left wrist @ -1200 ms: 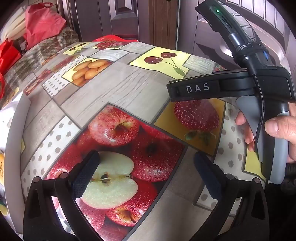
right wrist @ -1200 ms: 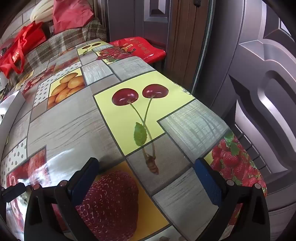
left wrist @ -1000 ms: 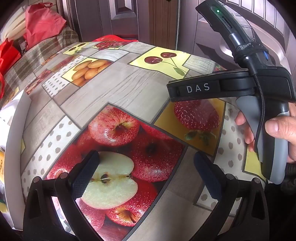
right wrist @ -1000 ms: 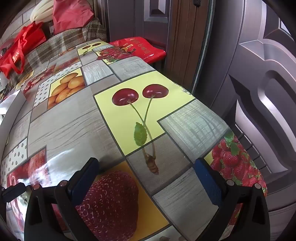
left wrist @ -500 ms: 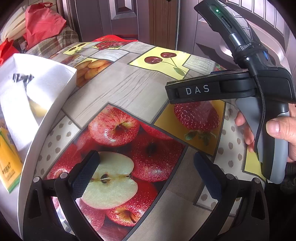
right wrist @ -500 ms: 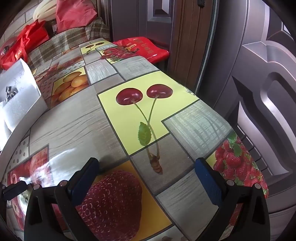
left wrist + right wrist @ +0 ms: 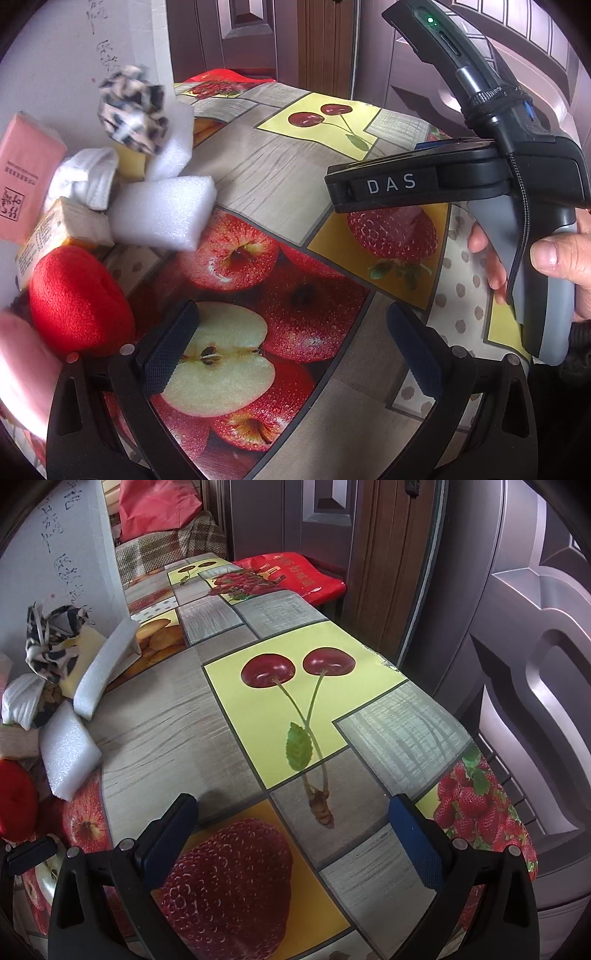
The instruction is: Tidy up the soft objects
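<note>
Your left hand-held gripper [image 7: 291, 347] and right hand-held gripper [image 7: 295, 836] gape, empty; white foam blocks [image 7: 162, 216] and a red plush ball [image 7: 75, 299] lie left on the table [image 7: 280, 177].

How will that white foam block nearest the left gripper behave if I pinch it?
The white foam block shows a coarse, airy cell texture, so it is probably very light and will likely dent between the pads. It lies tilted against the pile beside the red plush ball, so a push may slide it across the glossy tablecloth.
</note>
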`<state>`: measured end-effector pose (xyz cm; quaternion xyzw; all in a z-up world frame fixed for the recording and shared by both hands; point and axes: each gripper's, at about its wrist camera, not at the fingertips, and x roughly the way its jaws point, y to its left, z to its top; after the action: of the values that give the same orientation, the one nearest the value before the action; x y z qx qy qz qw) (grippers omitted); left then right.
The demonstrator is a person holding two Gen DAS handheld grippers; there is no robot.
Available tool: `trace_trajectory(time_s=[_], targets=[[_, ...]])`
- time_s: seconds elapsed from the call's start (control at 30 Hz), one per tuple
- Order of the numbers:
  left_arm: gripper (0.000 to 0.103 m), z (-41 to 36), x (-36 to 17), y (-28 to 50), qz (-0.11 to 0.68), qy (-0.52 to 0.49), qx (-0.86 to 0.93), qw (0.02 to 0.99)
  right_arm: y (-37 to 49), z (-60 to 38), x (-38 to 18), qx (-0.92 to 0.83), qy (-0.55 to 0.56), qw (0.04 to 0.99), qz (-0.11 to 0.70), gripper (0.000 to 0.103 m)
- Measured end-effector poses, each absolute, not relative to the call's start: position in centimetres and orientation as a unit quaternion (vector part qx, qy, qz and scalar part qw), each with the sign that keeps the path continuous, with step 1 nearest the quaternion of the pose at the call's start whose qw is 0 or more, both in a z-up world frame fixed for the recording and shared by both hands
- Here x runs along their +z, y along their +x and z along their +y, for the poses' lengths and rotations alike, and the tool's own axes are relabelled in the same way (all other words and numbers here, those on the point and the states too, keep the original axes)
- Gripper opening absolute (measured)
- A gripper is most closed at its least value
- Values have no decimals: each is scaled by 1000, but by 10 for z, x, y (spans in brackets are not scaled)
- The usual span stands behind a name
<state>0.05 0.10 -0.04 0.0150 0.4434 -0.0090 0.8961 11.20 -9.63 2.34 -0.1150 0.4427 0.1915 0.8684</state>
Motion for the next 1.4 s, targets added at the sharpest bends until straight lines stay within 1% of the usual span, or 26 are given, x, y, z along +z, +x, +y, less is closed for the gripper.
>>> trace_trajectory(time_s=[1.4], targets=[[102,1,0,2,444,14,-9,896,111,-91,24,195,-114,868,443,103]])
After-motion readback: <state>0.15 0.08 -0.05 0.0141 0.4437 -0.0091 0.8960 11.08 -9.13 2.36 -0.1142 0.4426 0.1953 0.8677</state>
